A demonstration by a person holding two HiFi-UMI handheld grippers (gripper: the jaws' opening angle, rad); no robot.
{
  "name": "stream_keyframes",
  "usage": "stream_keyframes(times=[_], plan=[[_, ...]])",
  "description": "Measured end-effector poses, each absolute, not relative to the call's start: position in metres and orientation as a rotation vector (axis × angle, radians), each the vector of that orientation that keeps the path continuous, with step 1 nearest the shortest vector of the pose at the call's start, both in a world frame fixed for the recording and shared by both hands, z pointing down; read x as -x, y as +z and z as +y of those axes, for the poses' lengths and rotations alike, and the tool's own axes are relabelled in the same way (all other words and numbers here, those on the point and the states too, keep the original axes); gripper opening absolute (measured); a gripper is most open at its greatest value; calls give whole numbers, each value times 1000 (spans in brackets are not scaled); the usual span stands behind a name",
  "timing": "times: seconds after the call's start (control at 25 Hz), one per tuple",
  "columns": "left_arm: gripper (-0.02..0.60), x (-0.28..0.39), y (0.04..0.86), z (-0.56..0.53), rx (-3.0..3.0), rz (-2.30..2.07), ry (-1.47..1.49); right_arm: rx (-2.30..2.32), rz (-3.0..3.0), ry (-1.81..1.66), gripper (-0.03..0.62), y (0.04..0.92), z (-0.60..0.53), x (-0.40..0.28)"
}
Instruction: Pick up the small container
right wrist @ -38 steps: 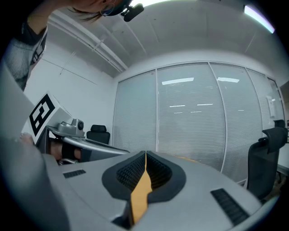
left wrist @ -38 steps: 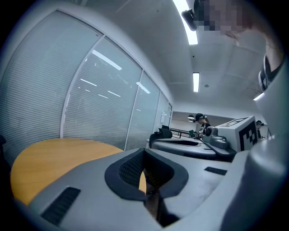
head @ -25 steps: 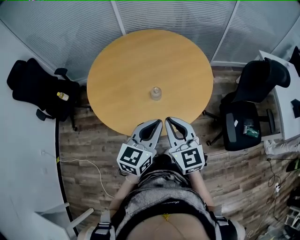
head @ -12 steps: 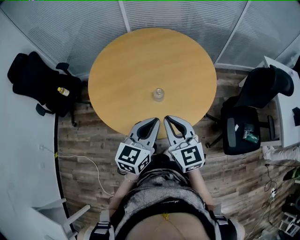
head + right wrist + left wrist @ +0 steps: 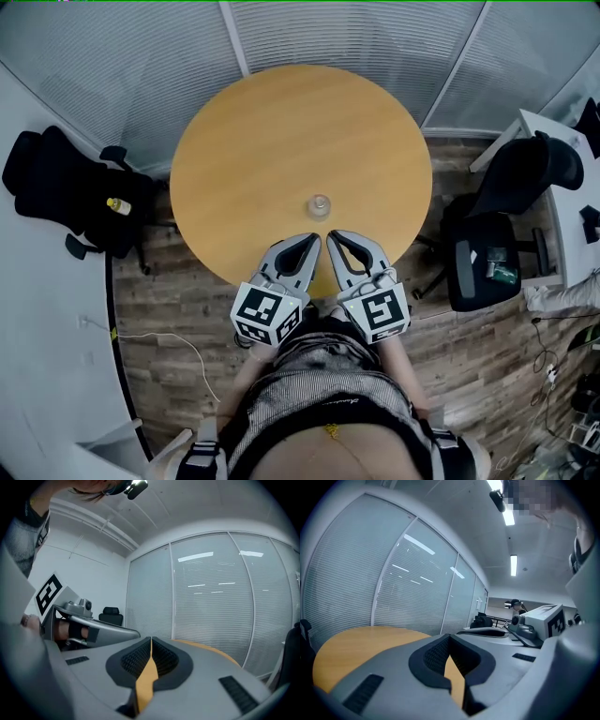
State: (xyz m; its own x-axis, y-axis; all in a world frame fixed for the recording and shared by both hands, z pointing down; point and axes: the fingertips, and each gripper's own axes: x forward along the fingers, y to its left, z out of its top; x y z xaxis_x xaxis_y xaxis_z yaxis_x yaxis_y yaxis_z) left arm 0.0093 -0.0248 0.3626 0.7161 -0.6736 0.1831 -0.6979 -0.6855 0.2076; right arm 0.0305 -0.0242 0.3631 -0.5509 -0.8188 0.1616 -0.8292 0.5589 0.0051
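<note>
My left gripper and right gripper sit side by side over the near edge of the round table. Both have their jaws closed tip to tip on nothing. The small container stands upright just beyond the tips, touching neither. Its contents are too small to judge. In both gripper views my own jaw bodies hide it.

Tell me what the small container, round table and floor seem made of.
The small container looks like clear glass or plastic, see-through; too small to settle. The round table has a smooth matte wood-look top, probably laminate: even honey colour. The floor shows wood-pattern planks in mixed brown-grey strips; wood or vinyl, unclear.
</note>
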Motion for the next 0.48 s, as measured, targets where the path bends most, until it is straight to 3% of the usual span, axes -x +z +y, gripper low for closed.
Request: stream_keyframes(times=[0.48], plan=[[3,43,372,-84,-2699,-1007,159,-1493,-2563,66,23,372,-83,11]])
